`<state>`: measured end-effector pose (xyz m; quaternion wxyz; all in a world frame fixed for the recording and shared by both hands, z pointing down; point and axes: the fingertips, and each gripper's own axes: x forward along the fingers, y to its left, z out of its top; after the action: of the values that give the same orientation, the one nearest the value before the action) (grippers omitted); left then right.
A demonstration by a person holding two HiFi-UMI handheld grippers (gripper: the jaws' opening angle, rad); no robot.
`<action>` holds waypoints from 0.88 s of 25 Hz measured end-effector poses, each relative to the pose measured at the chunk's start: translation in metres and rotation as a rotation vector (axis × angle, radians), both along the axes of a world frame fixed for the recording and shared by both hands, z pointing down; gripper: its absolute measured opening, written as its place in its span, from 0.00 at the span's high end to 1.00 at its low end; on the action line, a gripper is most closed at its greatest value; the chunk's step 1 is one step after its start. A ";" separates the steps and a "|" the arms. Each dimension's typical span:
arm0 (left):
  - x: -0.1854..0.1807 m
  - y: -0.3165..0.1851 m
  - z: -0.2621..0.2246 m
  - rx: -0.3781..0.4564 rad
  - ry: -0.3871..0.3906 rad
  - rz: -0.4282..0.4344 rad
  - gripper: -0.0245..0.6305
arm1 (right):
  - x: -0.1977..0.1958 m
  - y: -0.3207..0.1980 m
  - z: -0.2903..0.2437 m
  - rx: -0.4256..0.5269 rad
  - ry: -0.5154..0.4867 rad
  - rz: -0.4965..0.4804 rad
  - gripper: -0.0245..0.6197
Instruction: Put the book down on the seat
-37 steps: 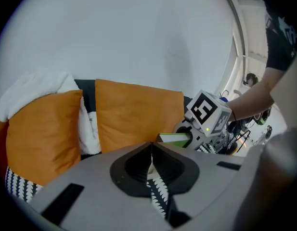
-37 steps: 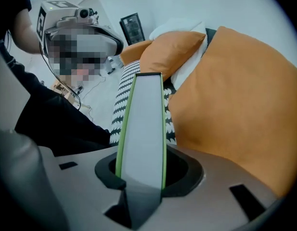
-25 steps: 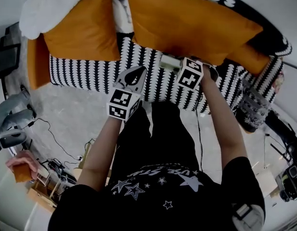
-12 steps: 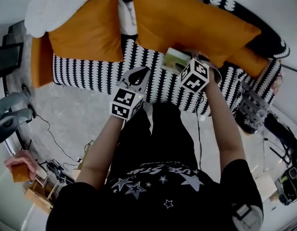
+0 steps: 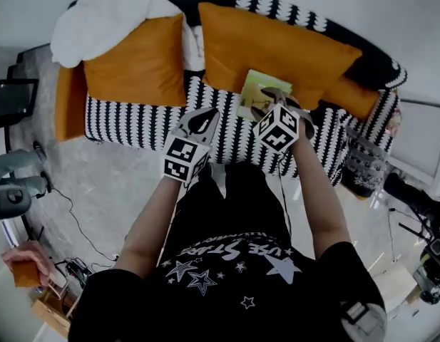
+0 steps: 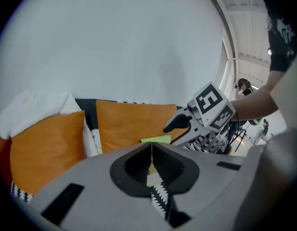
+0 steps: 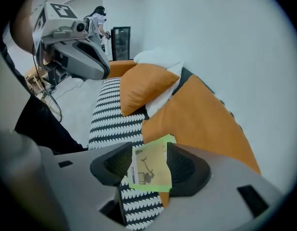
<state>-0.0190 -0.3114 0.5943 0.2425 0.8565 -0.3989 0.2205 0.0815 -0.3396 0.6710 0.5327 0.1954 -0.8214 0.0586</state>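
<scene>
A thin book with a green cover [image 5: 257,91] lies on the black-and-white patterned seat [image 5: 148,116] of a sofa, its far edge against the big orange cushion [image 5: 284,48]. My right gripper [image 5: 271,105] hovers just at its near edge with its jaws spread wide. In the right gripper view the book [image 7: 150,170] shows between the jaws of this gripper [image 7: 150,154], and neither pad presses on it. My left gripper [image 5: 200,116] hangs over the seat's front left of the book, jaws closed together [image 6: 151,147] with nothing in them.
A second orange cushion [image 5: 137,63] and a white blanket [image 5: 105,23] fill the sofa's left part. A wire basket [image 5: 362,166] stands off the sofa's right end. Cables lie on the grey floor [image 5: 98,191]. Another person's hand [image 5: 20,266] shows at lower left.
The right gripper's jaws have spread and let go of the book, which now lies flat on the seat, more of its cover showing. The left gripper has hardly moved.
</scene>
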 end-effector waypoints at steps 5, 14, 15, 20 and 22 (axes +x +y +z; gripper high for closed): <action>-0.010 0.006 -0.033 0.051 0.028 0.009 0.95 | -0.007 0.007 -0.040 0.050 -0.067 0.093 0.61; -0.028 0.036 -0.094 0.153 0.053 0.039 0.95 | -0.018 0.042 -0.095 0.062 -0.186 0.240 0.65; -0.030 0.037 -0.099 0.162 0.059 0.036 0.95 | -0.019 0.046 -0.099 0.058 -0.203 0.259 0.65; -0.041 0.048 -0.129 0.217 0.089 0.034 0.95 | -0.029 0.066 -0.130 0.106 -0.259 0.312 0.70; -0.045 0.056 -0.140 0.239 0.096 0.043 0.95 | -0.030 0.071 -0.148 0.169 -0.275 0.330 0.75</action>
<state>-0.0641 -0.2557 0.4541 0.1529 0.8971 -0.3918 0.1352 0.0510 -0.2686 0.5231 0.3808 0.3611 -0.8451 0.1020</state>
